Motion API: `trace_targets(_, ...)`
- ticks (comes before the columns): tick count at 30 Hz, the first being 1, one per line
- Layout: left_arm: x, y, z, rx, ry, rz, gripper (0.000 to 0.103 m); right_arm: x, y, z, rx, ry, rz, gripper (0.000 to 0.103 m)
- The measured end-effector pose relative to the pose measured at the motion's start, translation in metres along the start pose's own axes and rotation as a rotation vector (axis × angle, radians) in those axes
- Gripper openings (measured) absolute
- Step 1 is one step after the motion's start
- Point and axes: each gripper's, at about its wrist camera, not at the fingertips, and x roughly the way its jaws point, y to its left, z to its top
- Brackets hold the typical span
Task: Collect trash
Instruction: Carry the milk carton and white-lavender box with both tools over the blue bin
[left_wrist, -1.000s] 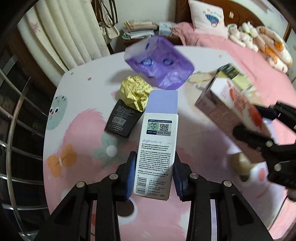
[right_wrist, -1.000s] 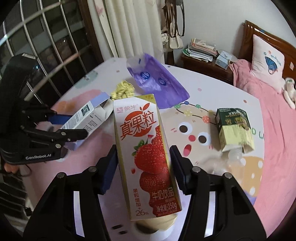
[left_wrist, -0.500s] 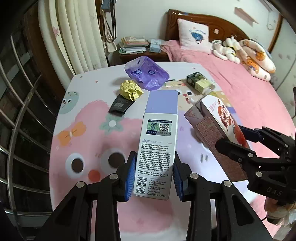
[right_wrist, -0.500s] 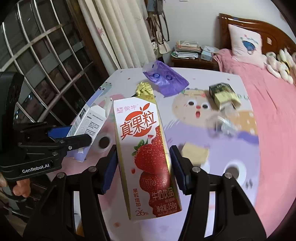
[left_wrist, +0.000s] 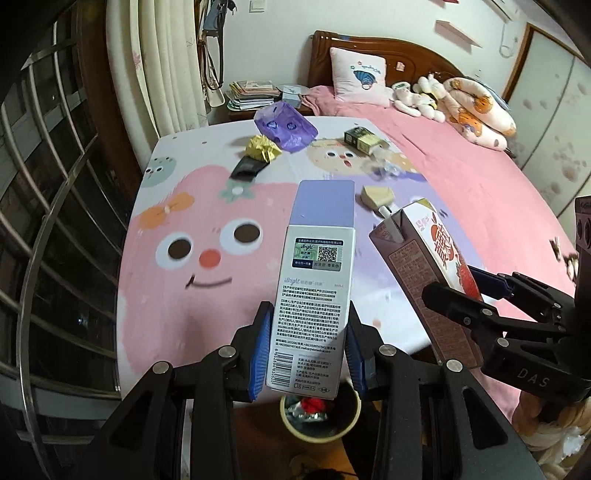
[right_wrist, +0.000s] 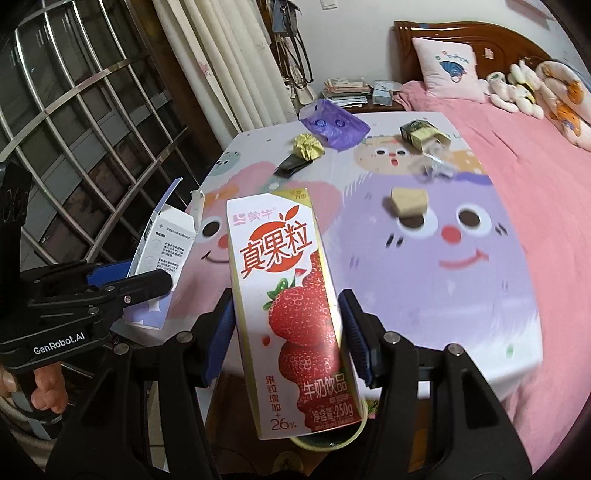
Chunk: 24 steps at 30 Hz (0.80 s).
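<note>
Left wrist view: left gripper (left_wrist: 307, 350) clamps an upright box (left_wrist: 312, 302) directly above the bin (left_wrist: 319, 419). Right gripper (right_wrist: 288, 343) clamps a milk carton (right_wrist: 291, 310), long axis upright, over the bin's right rim; box nearer centre.

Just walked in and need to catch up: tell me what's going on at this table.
A person is clearing trash with a gripper in each hand. The left gripper is shut on a white and purple box, and the right gripper is shut on a strawberry milk carton. Both are held over a bin at the table's near edge. A purple bag, a yellow wrapper and other scraps lie on the table.
</note>
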Motion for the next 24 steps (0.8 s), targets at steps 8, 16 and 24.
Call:
trace_targets(8, -0.032, 0.012, -0.07, 0.044, 0.025, -0.036, 0.035, -0.037, 0.042, -0.071, 0.023, 0.017, -0.032, 0.052)
trace_targets(16, -0.019, 0.013, -0.118, 0.058, 0.103, -0.051, 0.035, -0.046, 0.049, -0.118, 0.023, 0.092, -0.066, 0.052)
trace_targets(24, 0.02, -0.007, -0.154, 0.061, 0.211, -0.081, 0.035, -0.018, 0.017, -0.162, 0.089, 0.215, -0.08, 0.052)
